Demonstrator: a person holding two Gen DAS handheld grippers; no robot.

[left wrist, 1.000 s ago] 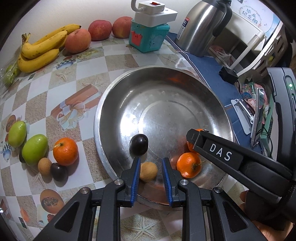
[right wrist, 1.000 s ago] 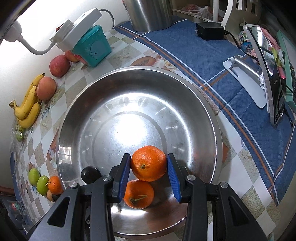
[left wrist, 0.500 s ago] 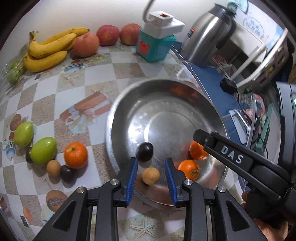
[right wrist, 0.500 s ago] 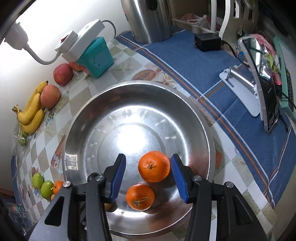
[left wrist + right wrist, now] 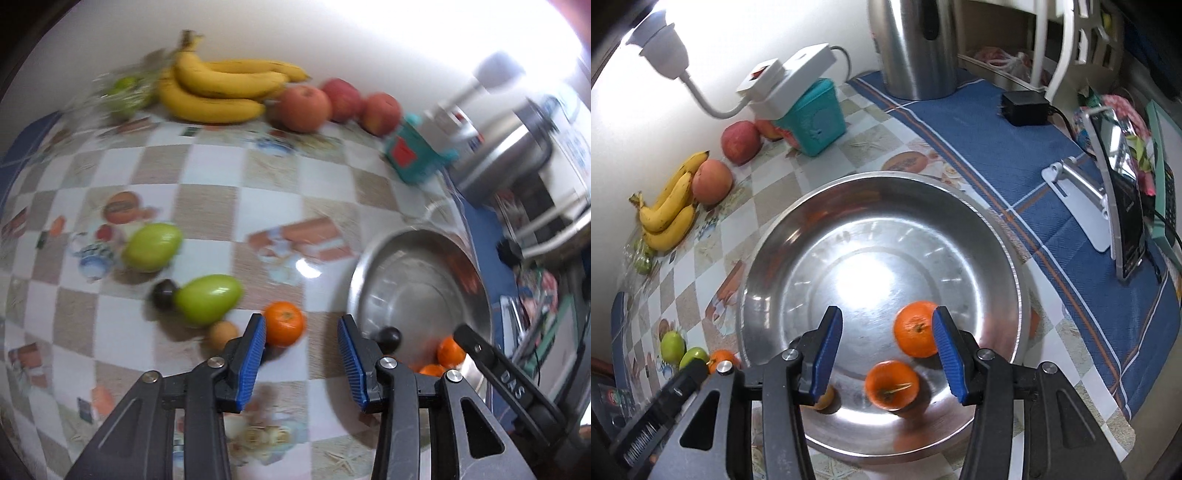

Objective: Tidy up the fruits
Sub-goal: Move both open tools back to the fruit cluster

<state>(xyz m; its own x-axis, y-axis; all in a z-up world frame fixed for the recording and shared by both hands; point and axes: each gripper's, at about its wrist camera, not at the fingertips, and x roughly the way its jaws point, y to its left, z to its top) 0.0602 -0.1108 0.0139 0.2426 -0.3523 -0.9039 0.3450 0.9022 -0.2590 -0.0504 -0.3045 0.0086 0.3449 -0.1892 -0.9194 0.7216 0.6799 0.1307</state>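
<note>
Left gripper [image 5: 301,356]: jaws just opened, empty, aimed toward the tangerine [image 5: 284,324] on the table | Right gripper [image 5: 886,354]: parted, empty, above two oranges released in steel bowl [image 5: 997,236]

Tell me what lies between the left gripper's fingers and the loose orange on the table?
Nothing: in the left wrist view, the orange sits beside the open left gripper, by its left pad, on bare tablecloth.

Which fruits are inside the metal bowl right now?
Two oranges, a small tan fruit and a dark one lie in the metal bowl.
</note>
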